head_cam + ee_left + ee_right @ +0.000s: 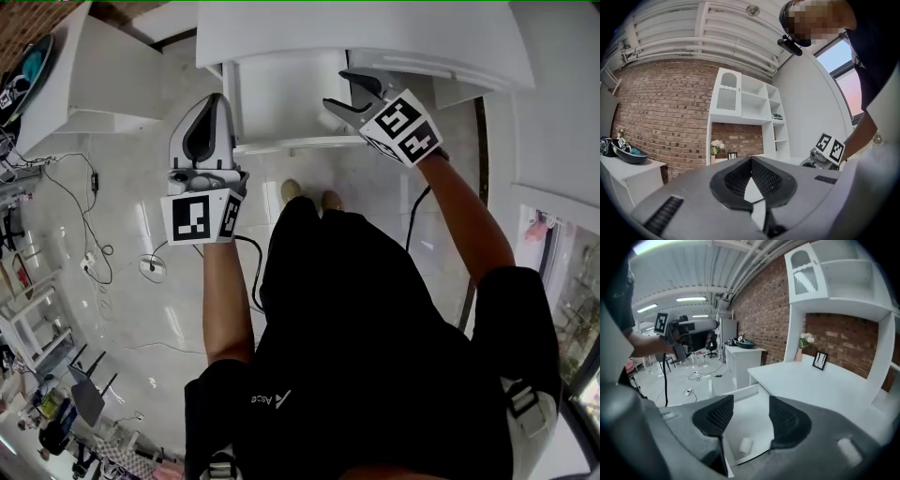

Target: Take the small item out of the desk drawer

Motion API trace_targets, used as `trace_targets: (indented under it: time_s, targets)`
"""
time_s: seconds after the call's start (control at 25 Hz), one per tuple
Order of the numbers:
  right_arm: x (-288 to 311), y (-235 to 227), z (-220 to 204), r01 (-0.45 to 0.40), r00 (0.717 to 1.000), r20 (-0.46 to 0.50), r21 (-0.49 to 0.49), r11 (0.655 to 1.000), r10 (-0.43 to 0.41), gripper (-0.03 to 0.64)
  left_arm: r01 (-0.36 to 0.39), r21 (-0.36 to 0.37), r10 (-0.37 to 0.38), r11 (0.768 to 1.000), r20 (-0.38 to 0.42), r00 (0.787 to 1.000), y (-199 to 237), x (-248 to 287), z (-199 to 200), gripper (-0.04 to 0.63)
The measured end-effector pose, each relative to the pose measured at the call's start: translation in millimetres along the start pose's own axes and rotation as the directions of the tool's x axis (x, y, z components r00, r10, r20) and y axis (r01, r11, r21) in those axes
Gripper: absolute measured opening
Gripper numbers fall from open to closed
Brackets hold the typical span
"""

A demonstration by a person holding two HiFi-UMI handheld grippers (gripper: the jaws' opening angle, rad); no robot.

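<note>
My right hand-held gripper hangs over the open white desk drawer. Its 2 jaws are spread apart and nothing is clamped between them. Looking along those jaws, I see the small white cylinder-shaped item lying on its side on the drawer's floor. It sits close to the drawer wall nearest the gripper, below the gap between the 2 dark ribbed pads, and touches neither of them.

My left hand-held gripper is outside the drawer, just beside its left wall, and tilts up and away from it. Its 2 jaws are closed tip to tip and hold nothing. My pair of beige shoes stands on the pale glossy floor, just on my side of the drawer's front edge.

The drawer is pulled out from under the white desk top, which stretches away beyond and to the right of it. At the desk's far edge from the drawer stand a black-framed picture and a pale vase of white flowers. The 2 stand near each other, in front of the red brick wall. A white shelf unit rises above that end of the desk.

Well to the left of the drawer, a white side cabinet carries a dark bowl, and black cables trail over the floor.
</note>
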State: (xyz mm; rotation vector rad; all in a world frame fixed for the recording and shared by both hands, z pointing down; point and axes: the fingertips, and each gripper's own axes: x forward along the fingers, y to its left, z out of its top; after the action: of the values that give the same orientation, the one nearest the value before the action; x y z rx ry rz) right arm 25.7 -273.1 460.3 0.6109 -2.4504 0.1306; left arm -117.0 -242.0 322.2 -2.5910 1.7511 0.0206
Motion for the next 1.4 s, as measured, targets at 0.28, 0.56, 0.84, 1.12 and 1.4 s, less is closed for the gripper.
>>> trace_targets:
  time_s: [0.28, 0.56, 0.84, 1.12, 1.4]
  targets:
    - [74.9, 11.3, -67.2, -0.082, 0.956, -0.279, 0.033, 0.996, 0.088, 0.225, 0.061, -0.022, -0.061, 0.998, -0.005, 0.998, 37.1, 15.6, -25.4, 0.0]
    - [116.3, 14.8, -130.9, -0.165, 0.847, -0.499, 0.077, 0.983, 0.181, 0.225, 0.107, -0.056, -0.109, 0.993, -0.027, 0.994, 53.0, 25.8, -38.8, 0.0]
    - [138.1, 2.2, -167.5, -0.19, 0.736, -0.639, 0.125, 0.974, 0.225, 0.225, 0.065, -0.064, -0.067, 0.996, -0.039, 0.997, 76.7, 29.5, -48.1, 0.0]
    - [164.9, 5.5, -196.7, -0.195, 0.652, -0.71, 0.182, 0.964, 0.266, 0.227, 0.019, -0.081, -0.024, 0.997, -0.063, 0.998, 98.5, 31.9, -64.2, 0.0]
    - [194.8, 7.7, -224.4, -0.185, 0.563, -0.774, 0.225, 0.957, 0.291, 0.227, 0.005, -0.089, -0.012, 0.996, -0.08, 0.997, 119.5, 42.4, -81.5, 0.0]
